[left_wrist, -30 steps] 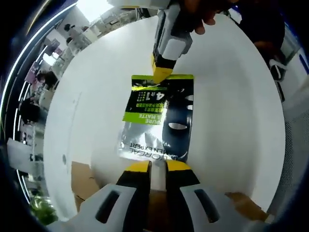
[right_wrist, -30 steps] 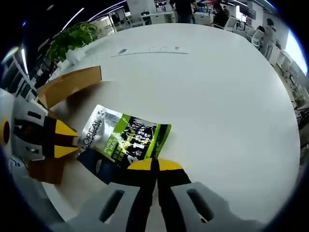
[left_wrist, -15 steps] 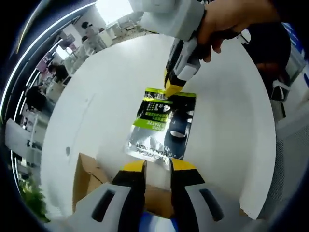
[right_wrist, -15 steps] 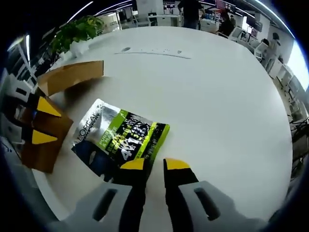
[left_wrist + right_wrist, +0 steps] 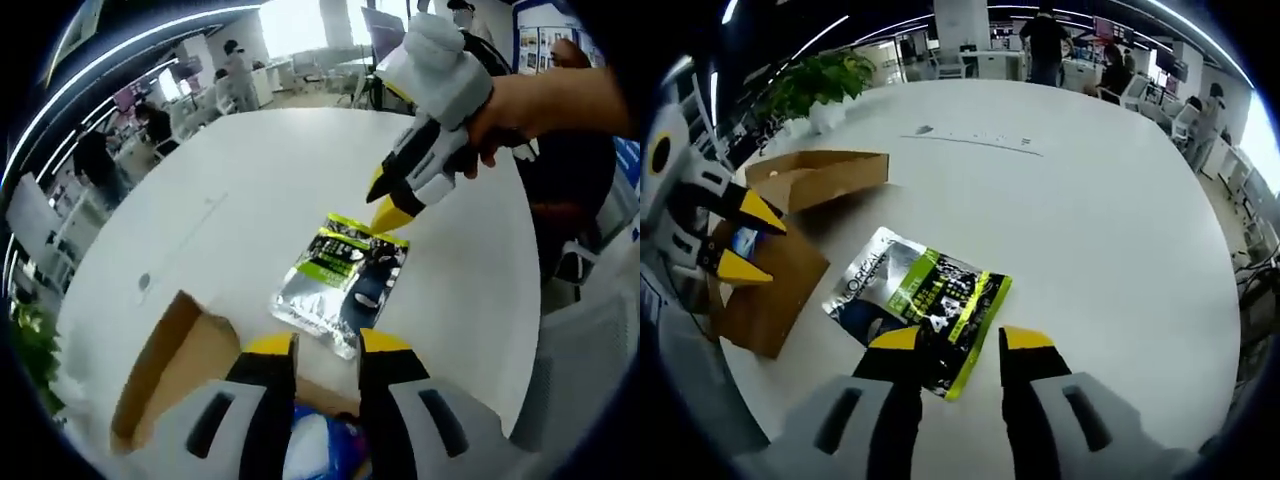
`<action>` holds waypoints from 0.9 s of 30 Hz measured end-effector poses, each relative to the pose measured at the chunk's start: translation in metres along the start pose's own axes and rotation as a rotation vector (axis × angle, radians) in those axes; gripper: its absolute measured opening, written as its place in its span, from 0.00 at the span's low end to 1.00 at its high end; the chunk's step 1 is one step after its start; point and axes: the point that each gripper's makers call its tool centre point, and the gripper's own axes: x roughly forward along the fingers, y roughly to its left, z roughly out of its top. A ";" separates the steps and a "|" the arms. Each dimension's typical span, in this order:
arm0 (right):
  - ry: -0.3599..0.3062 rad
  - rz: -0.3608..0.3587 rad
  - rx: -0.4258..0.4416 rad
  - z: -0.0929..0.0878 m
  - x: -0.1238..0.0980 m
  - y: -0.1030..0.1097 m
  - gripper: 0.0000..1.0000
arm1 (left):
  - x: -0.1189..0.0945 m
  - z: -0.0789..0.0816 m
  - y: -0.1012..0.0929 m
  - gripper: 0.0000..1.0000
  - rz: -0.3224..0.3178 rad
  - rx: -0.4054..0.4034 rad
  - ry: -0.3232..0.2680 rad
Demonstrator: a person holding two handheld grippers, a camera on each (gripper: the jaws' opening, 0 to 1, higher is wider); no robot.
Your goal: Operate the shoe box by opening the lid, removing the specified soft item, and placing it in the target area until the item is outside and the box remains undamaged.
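Pouch (image 5: 345, 282) (image 5: 920, 305): green, silver and dark foil sachet, lying flat on the white table (image 5: 250, 190) (image 5: 1110, 230), outside the box, touched by neither hand-held gripper.

Box (image 5: 185, 370) (image 5: 775, 275): brown cardboard, open, lid flap (image 5: 820, 177) raised and leaning back; something blue (image 5: 320, 450) lies inside. It stands near the table edge, just beside the pouch.

Left hand-held gripper (image 5: 327, 345) (image 5: 748, 240): yellow-tipped jaws spread, holding nothing; above the box opening, tips pointing at the pouch.

Right hand-held gripper (image 5: 962, 340) (image 5: 388, 203): jaws spread, holding nothing; raised just above the pouch's green end. A hand (image 5: 520, 110) grips its body.

Surroundings: potted plant (image 5: 815, 85) at the far table edge; office desks and people beyond.
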 end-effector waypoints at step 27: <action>-0.133 0.165 -0.059 0.032 -0.044 0.105 0.43 | -0.076 -0.047 0.036 0.35 0.109 -0.242 -0.111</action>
